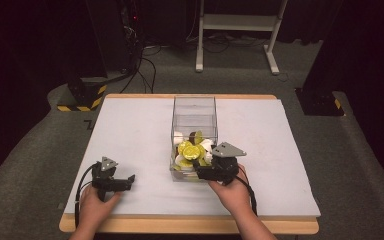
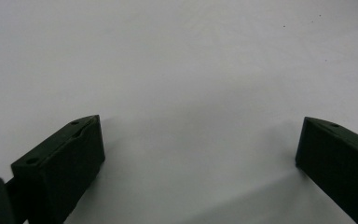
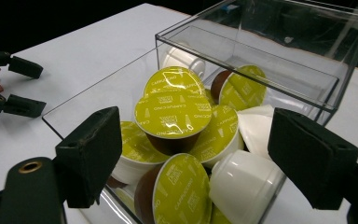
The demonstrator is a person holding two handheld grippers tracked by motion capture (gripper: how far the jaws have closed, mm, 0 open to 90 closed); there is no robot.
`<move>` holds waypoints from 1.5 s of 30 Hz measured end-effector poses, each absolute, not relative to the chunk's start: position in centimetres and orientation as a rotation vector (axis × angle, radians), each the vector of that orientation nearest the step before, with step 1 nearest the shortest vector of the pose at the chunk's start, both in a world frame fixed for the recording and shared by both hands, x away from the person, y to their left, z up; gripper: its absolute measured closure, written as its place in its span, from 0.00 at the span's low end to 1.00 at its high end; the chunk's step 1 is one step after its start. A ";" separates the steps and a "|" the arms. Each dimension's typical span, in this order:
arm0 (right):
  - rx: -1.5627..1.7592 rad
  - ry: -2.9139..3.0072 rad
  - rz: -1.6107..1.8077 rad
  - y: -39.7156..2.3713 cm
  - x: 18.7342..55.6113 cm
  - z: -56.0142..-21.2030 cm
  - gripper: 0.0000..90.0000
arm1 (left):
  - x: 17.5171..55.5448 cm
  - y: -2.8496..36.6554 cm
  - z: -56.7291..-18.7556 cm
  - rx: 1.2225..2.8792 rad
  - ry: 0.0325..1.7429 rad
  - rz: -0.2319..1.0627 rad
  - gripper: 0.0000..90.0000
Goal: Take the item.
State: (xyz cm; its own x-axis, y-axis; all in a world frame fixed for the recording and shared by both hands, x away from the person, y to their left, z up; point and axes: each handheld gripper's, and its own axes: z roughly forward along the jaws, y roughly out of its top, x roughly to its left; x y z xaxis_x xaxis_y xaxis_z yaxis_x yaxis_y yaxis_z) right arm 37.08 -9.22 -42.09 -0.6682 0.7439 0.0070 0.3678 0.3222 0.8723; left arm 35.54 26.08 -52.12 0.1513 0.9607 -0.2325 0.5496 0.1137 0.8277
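Observation:
A clear plastic box (image 1: 194, 112) stands in the middle of the white table, its near half full of coffee capsules (image 1: 191, 150) with yellow-green lids and brown or white cups. In the right gripper view the box wall (image 3: 279, 56) rises behind several capsules, and one capsule (image 3: 172, 114) sits on top of the heap. My right gripper (image 1: 201, 170) hovers at the box's near edge, open, with its jaws on either side of the heap and nothing gripped (image 3: 193, 154). My left gripper (image 1: 130, 179) rests open on the table at the left, over bare table (image 2: 200, 144).
The table (image 1: 130, 130) has a wooden rim. Beyond it lie a grey carpet, cables (image 1: 142, 65), a white stand's legs (image 1: 235, 30) and black-and-yellow striped bases (image 1: 82, 95). The left gripper (image 3: 14, 86) also appears in the right gripper view at the far left.

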 end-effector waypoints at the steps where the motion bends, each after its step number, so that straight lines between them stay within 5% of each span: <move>1: 0.984 2.201 1.288 -9.1 37.2 -42.1 0.20 | 35.5 26.1 -52.1 1.550 1.511 0.589 0.01; 45: 0.965 2.370 1.083 -5.3 39.9 -42.6 0.37 | 35.5 26.1 -52.1 1.549 1.512 0.589 0.01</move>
State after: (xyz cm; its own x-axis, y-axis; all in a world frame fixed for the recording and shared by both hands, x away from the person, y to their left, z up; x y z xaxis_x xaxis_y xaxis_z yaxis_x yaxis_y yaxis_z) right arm 39.86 -5.30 -42.62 -0.7016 0.7114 -0.0406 0.4348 0.4725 0.7666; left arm 35.54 26.07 -52.12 0.1511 0.9607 -0.2328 0.5497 0.1141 0.8275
